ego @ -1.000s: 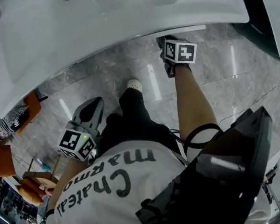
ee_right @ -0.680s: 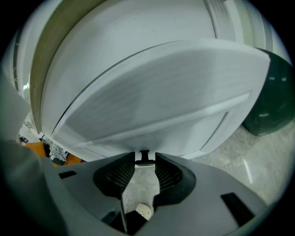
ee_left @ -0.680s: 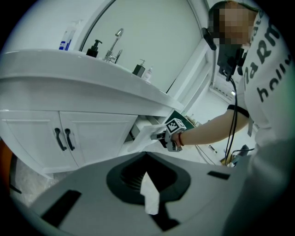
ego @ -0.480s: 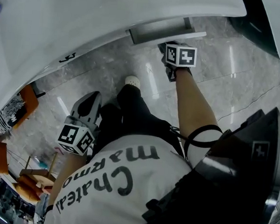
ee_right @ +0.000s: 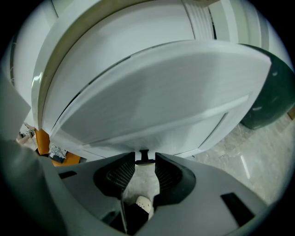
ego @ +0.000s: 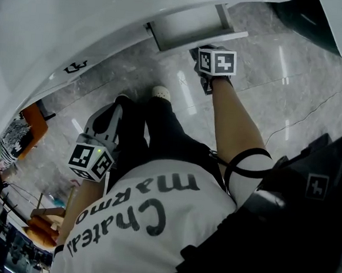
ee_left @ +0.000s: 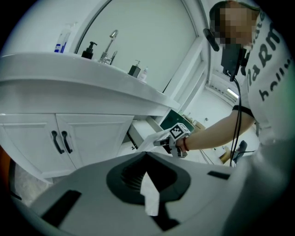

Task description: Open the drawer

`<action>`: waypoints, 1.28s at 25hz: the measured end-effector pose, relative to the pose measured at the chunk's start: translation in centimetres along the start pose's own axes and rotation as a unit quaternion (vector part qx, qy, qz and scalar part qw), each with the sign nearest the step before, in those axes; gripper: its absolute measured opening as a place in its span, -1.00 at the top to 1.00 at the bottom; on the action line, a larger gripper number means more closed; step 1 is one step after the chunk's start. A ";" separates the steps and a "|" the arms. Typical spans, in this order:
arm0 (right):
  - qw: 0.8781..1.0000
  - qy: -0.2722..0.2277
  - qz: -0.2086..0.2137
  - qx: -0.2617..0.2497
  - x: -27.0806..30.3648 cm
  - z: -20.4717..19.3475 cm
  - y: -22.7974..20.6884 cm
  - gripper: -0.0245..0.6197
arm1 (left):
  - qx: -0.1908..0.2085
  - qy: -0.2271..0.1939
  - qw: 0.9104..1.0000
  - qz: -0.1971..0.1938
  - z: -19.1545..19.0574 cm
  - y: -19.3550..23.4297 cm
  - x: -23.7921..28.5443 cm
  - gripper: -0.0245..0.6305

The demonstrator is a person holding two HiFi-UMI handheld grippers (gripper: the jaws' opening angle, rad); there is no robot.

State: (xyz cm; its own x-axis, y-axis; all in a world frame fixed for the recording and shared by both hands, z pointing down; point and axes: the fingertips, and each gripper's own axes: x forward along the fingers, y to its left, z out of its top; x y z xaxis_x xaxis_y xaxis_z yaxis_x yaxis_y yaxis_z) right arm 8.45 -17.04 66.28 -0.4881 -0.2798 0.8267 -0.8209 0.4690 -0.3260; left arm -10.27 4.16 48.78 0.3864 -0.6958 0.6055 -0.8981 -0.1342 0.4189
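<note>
Head view: from steeply above, a white surface [ego: 79, 31] curving across the top, the drawer [ego: 188, 25] pulled partway out from under its edge. At the drawer's front the right gripper [ego: 202, 52], marker cube toward the camera, bare forearm behind it. Low on the other side the left gripper [ego: 115, 110], well apart from the drawer, over the marble floor [ego: 269, 82] beside a dark trouser leg and a pale shoe [ego: 161, 92]

Left gripper view: jaws drawn together at the tips, only a thin pale slit below them, nothing held. Beyond, two white cabinet doors [ee_left: 92, 133] with dark pulls under the surface, a tap [ee_left: 109, 44] and bottles on top, the drawer standing out to the right of the doors with the right gripper at its front

Right gripper view: jaws standing fairly wide, closed on the small dark handle [ee_right: 144, 157], its bar reaching from one tip to the other. White drawer front filling the frame just above, floor and shoe showing through the gap below
</note>
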 end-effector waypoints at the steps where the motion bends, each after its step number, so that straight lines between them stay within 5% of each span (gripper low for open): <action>1: 1.000 -0.004 -0.003 0.003 -0.1 0.1 -0.1 0.48 | 0.003 0.002 1.000 -0.004 0.0 -0.1 0.1 0.92; 32: 0.998 0.018 -0.046 0.039 -3.0 -5.3 -0.8 0.52 | 0.019 0.018 0.999 -0.037 -2.4 1.1 -1.2 0.92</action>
State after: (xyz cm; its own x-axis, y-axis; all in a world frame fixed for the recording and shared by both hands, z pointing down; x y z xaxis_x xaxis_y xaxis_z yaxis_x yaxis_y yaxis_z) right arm 12.13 -12.17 66.51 -0.3991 -0.2881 0.8704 -0.8833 0.3756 -0.2807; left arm -11.24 6.51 50.15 0.4593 -0.6569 0.5979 -0.8734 -0.2113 0.4388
